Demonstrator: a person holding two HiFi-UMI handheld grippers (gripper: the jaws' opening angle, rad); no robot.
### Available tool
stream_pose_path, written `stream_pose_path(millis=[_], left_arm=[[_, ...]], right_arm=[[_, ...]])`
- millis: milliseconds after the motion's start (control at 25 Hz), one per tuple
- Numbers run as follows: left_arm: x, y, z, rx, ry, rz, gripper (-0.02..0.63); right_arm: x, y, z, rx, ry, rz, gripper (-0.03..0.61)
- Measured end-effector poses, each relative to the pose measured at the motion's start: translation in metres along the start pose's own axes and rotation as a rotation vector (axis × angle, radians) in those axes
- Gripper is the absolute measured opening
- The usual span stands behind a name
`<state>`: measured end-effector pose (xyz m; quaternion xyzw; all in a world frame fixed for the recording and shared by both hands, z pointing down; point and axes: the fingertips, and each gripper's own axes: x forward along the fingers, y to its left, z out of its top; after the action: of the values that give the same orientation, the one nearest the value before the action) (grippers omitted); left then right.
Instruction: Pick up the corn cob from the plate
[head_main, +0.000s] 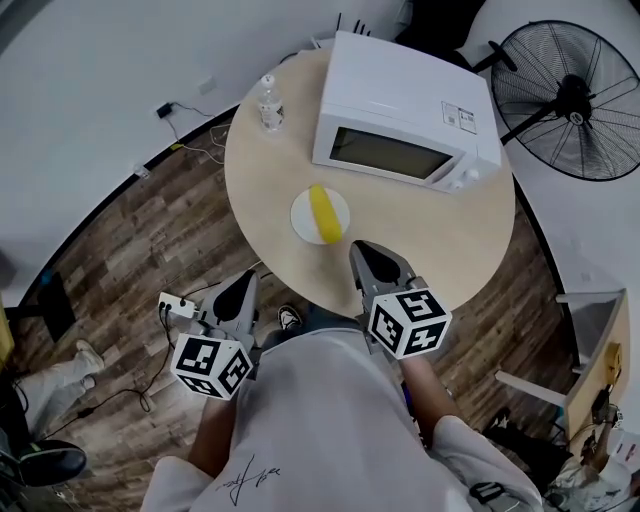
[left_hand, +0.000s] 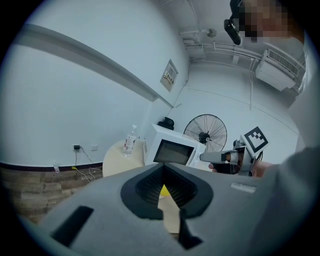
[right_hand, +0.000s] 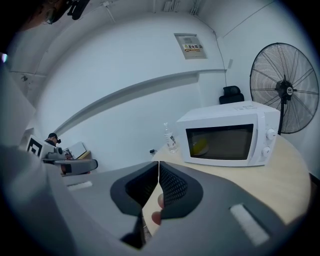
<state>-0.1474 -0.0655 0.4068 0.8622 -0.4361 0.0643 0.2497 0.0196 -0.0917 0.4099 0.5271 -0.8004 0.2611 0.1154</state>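
Right claw hangs over the near edge of the round pale-wood tabletop, tips pointing at the small white round plate and just short of its rim, not touching it. The jaws are pressed together with nothing between them. The yellow corn cob lies flat across the middle of that plate, its near end pointing roughly toward your right claw. Left claw sits off the tabletop, low beside your body and well apart from the plate, jaws also together and empty. A white microwave oven stands behind the plate, with a clear plastic bottle to its left and a black pedestal fan beyond the tabletop. The task looks barely begun, with the cob untouched. The main risk is that if you go in with the jaws closed as they are, the tips meet the cob end-on and shove it along the plate or off the far rim toward the microwave oven. Open wide before you cross the rim. The cob is round and the plate likely slick, so a pinch off-centre or too high could squirt it sideways. Dipping too low could catch the plate rim and tip or drag the plate, since nothing holds it down.
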Motion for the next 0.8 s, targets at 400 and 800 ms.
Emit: stream_pose_path(millis=[400,800], left_arm=[[0.002,0.000,-0.006,0.006,0.041,-0.012,-0.006],[0.001,0.003,-0.005,0.010,0.048,-0.012,-0.006]], right_arm=[[0.017,-0.008,-0.009,0.011,0.047,0.010,0.031],[0.041,-0.016,-0.018,-0.023,0.104,-0.011,0.041]])
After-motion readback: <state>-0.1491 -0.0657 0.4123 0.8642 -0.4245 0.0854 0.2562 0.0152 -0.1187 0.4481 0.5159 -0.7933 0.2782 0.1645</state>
